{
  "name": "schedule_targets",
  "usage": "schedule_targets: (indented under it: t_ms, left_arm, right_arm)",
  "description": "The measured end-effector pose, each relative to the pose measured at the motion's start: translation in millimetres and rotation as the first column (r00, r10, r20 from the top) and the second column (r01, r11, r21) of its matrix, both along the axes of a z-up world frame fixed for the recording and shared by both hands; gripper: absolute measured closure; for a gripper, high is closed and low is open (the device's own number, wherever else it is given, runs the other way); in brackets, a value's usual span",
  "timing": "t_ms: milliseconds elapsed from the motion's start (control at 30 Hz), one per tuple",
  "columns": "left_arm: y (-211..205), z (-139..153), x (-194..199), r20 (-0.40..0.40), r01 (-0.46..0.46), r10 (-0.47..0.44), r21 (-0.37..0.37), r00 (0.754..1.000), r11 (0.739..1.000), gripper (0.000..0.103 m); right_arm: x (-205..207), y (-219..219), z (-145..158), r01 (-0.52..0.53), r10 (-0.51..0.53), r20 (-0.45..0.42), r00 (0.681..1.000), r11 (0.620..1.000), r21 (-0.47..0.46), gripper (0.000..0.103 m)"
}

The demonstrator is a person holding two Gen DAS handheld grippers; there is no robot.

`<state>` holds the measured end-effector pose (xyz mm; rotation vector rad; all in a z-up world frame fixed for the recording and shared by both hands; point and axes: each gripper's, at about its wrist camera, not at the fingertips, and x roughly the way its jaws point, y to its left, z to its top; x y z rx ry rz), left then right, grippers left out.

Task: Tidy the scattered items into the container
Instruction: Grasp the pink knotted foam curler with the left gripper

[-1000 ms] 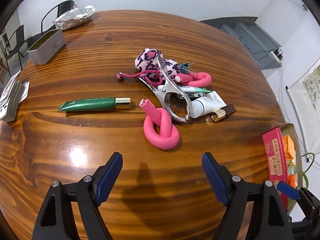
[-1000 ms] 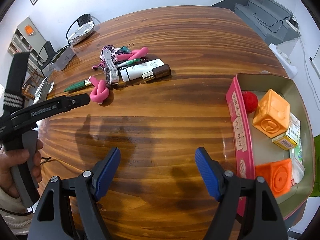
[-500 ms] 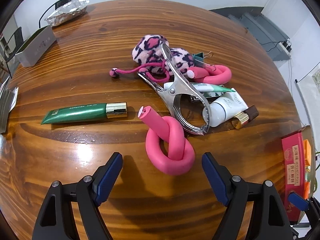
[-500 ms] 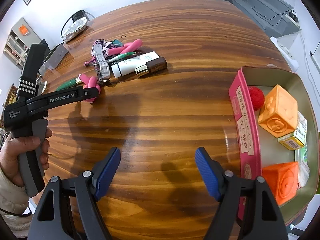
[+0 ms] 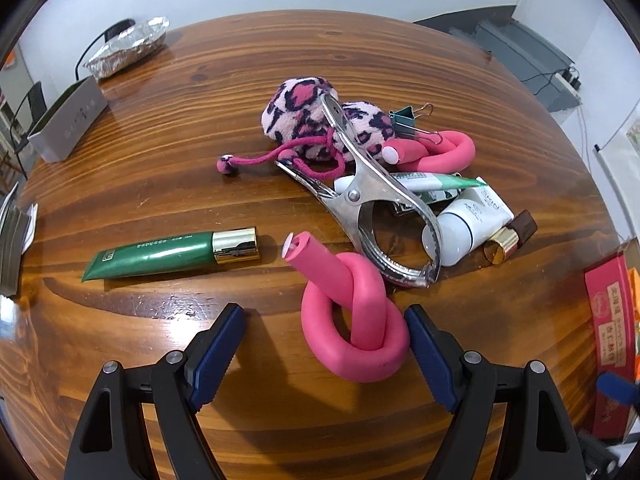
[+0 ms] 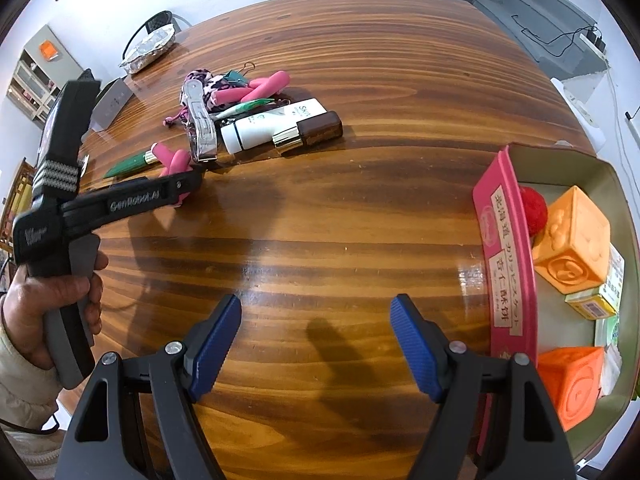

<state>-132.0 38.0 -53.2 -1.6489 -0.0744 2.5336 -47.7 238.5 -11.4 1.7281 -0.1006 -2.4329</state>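
While the left gripper (image 5: 325,334) is gaping around the pink knot (image 5: 354,330), its right finger (image 5: 430,354) is touching it — risking a shove; the right gripper (image 6: 316,334) is hanging open.

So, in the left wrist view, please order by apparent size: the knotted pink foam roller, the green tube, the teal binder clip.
1. knotted pink foam roller, though it lies nearest the camera, which enlarges it
2. green tube
3. teal binder clip, clearly smallest

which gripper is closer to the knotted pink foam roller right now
Left. The left gripper is open right at the knotted pink foam roller, one fingertip beside its loop. The right gripper is open over bare table, apart from it.
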Motion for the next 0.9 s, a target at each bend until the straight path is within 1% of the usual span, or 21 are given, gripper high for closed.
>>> schedule_targets:
  t_ms: [33, 67, 100, 133, 167, 233, 300, 433, 500, 667, 767, 900]
  left_arm:
    - [-0.9, -0.3, 1.9, -0.003, 0.001, -0.001, -0.002, 1.000, 1.000, 0.021]
    - [-1.6, -0.5, 3.0, -0.008, -0.001, 0.001, -0.005, 1.000, 1.000, 0.028]
    - [-4.5, 0.3, 5.3, -0.014, -0.008, 0.008, -0.010, 1.000, 1.000, 0.037]
    - [-6.6, 0.4, 7.4, -0.018, -0.014, 0.013, -0.011, 1.000, 1.000, 0.043]
    - [-11.0, 1.0, 8.6, -0.021, -0.022, 0.021, -0.009, 1.000, 1.000, 0.057]
    - [-21.0, 1.8, 8.7, -0.012, -0.039, 0.039, 0.011, 0.999, 0.999, 0.057]
    - [-23.7, 1.9, 9.8, -0.006, -0.043, 0.043, -0.001, 0.999, 0.999, 0.057]
    - [-28.6, 5.4, 17.7, 0.001, -0.045, 0.045, 0.003, 0.999, 0.999, 0.057]
    - [-30.1, 8.2, 22.2, -0.002, -0.043, 0.043, 0.004, 0.999, 0.999, 0.057]
    - [-32.4, 18.9, 28.4, -0.027, -0.044, 0.045, 0.019, 0.999, 0.999, 0.057]
    - [-35.3, 27.0, 25.6, -0.039, -0.051, 0.052, 0.030, 0.998, 0.998, 0.057]
    - [-37.7, 30.6, 23.7, -0.040, -0.056, 0.058, 0.038, 0.998, 0.998, 0.057]
  right_arm:
    - [-1.1, 0.0, -0.7, 0.001, -0.001, 0.000, 1.000, 1.000, 0.000, 0.023]
    - [-2.2, -0.1, -1.5, 0.000, 0.000, 0.001, 1.000, 1.000, -0.001, 0.023]
    - [-3.4, -0.4, -2.2, -0.001, 0.001, 0.002, 1.000, 1.000, -0.001, 0.023]
    - [-4.6, -0.9, -2.8, -0.003, 0.003, 0.001, 1.000, 1.000, -0.001, 0.023]
    - [-6.3, -1.4, -3.1, -0.005, 0.005, -0.001, 1.000, 1.000, 0.000, 0.023]
    - [-10.0, -2.2, -3.0, -0.008, 0.008, -0.009, 1.000, 1.000, -0.001, 0.023]
    - [-15.5, -2.5, -3.0, -0.009, 0.009, -0.021, 1.000, 1.000, 0.002, 0.023]
    - [-31.9, -2.5, -1.4, -0.007, 0.006, -0.050, 0.999, 1.000, -0.003, 0.023]
    - [-42.7, -3.7, -0.1, -0.011, 0.010, -0.066, 0.998, 1.000, -0.007, 0.023]
    - [-72.3, -13.1, -1.1, -0.053, 0.056, -0.107, 0.993, 0.998, 0.031, 0.023]
    - [-86.5, -17.8, -7.0, -0.086, 0.092, -0.106, 0.990, 0.995, 0.058, 0.023]
    - [-101.1, -17.0, -20.0, -0.122, 0.129, -0.076, 0.989, 0.989, 0.087, 0.023]
